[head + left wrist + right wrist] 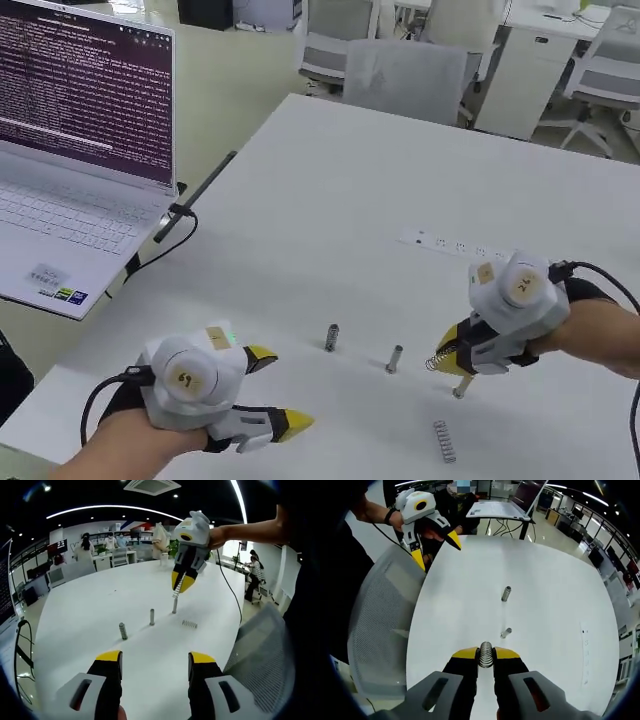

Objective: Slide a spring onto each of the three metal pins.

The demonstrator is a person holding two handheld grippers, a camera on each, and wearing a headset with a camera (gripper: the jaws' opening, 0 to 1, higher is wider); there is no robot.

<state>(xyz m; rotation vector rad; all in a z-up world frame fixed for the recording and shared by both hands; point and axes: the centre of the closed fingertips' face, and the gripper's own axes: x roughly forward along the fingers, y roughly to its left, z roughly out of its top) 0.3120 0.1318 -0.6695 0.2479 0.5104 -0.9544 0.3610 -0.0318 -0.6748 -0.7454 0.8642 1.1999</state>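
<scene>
Three short metal pins (394, 359) are stood upright in a row. A silver coil spring (331, 337) is seated on the left-end pin. A second spring (437, 360) is held just beside the right-end pin. A third spring (444, 441) is laid flat nearby.

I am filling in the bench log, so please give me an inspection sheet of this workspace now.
Surface: white table, smooth.
Job's things: left pin seems to carry a spring; middle pin bare; right pin bare, under the held spring; loose spring lies flat.
Clutter: open laptop, power strip.
Grippers: left tongs open, empty; right tongs shut on the held spring.
Cables: black cable beside the laptop.
Surroundings: office chairs, desks.
</scene>
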